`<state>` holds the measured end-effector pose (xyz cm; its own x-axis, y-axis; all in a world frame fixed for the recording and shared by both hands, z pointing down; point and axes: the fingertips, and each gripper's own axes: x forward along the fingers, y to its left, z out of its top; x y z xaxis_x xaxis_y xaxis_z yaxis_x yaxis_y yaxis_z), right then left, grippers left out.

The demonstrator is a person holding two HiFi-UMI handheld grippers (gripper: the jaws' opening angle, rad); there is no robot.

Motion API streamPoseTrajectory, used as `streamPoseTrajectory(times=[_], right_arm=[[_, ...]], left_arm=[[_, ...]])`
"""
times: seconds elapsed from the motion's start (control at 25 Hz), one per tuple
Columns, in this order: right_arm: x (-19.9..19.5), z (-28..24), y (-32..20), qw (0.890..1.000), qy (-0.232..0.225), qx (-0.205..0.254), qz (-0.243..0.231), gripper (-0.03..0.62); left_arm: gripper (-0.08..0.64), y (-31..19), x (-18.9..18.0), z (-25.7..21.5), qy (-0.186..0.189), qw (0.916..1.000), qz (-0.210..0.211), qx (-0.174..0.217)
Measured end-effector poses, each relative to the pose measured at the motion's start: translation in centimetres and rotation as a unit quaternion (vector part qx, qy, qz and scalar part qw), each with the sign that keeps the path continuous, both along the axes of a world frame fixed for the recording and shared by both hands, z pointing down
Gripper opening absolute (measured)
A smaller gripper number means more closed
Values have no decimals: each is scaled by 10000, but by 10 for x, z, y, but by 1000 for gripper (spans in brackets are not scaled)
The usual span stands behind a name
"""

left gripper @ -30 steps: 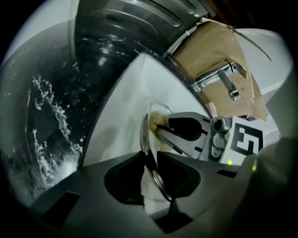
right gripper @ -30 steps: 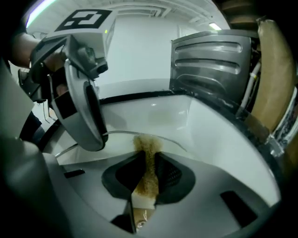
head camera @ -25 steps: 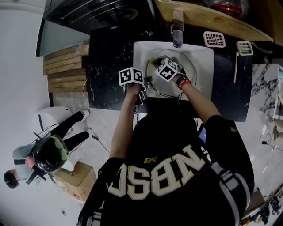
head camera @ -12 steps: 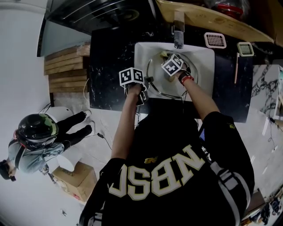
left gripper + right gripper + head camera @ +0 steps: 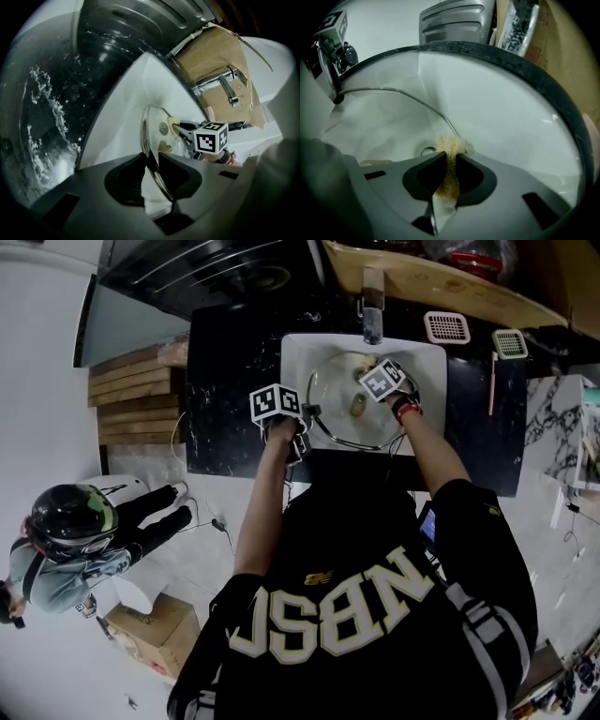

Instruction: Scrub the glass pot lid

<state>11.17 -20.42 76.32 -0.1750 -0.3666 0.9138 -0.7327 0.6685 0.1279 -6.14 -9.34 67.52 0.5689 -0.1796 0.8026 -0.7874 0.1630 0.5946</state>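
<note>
A round glass pot lid with a metal rim stands tilted in the white sink. My left gripper is shut on the lid's rim at its left edge, one pad on each face. The lid's knob shows through the glass. My right gripper is shut on a yellow-brown sponge, which presses on the lid's far right part, near the rim. In the left gripper view the sponge lies against the glass just past the knob.
A faucet stands over the sink's far edge. Black marble counter flanks the sink. Two small scrubbers lie at the counter's far right. Wooden boards lie left; a helmeted person and a cardboard box are on the floor.
My right gripper has slid the sponge across the lid from near its middle toward the far right. The left gripper kept its hold in place. The helmeted person shifted.
</note>
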Motion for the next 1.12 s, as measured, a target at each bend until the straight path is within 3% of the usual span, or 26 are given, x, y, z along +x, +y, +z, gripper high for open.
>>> streamPoseTrajectory(times=[0.48, 0.76, 1.12], right_arm=[[51, -4, 47, 9950, 601, -795, -51, 57], [70, -12, 90, 9827, 1012, -1489, -435, 57], [58, -29, 133, 9699, 713, -2207, -742, 57]], left_arm=[[100, -1, 0, -2, 96, 9999, -27, 81], [94, -3, 0, -3, 75, 9998, -5, 159], [94, -3, -1, -2, 97, 9998, -11, 179]])
